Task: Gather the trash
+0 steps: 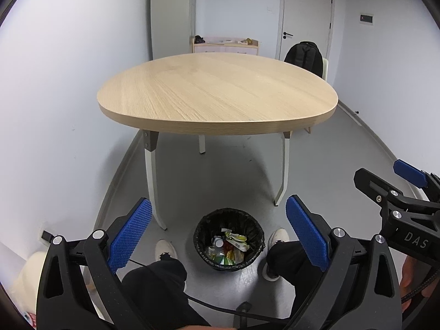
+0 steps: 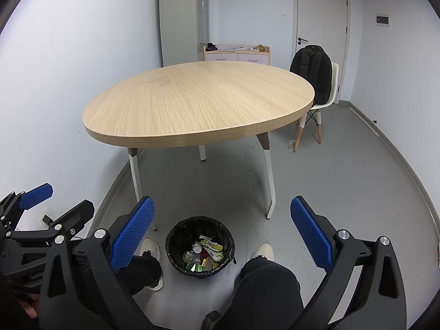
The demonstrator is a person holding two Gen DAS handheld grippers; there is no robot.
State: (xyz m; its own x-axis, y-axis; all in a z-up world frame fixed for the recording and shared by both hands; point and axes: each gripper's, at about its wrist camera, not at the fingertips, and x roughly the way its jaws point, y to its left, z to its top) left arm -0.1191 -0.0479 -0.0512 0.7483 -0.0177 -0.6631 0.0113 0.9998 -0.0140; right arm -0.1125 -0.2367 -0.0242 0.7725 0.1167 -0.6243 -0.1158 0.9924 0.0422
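A round bin (image 1: 228,238) with a black liner stands on the grey floor between the person's feet; it also shows in the right wrist view (image 2: 200,246). It holds several pieces of trash (image 1: 229,247): wrappers, a small bottle and packets, also seen from the right (image 2: 205,254). My left gripper (image 1: 218,233) is open and empty, held above the bin. My right gripper (image 2: 222,232) is open and empty, also above the bin. The right gripper shows at the right edge of the left view (image 1: 385,181), and the left gripper at the left edge of the right view (image 2: 59,202).
A light wooden table (image 1: 217,93) with white legs stands ahead, its top bare. A white chair (image 2: 327,101) with a black backpack (image 2: 312,68) is beyond it on the right. A low cabinet (image 2: 236,53) and a door (image 2: 320,33) are at the back wall.
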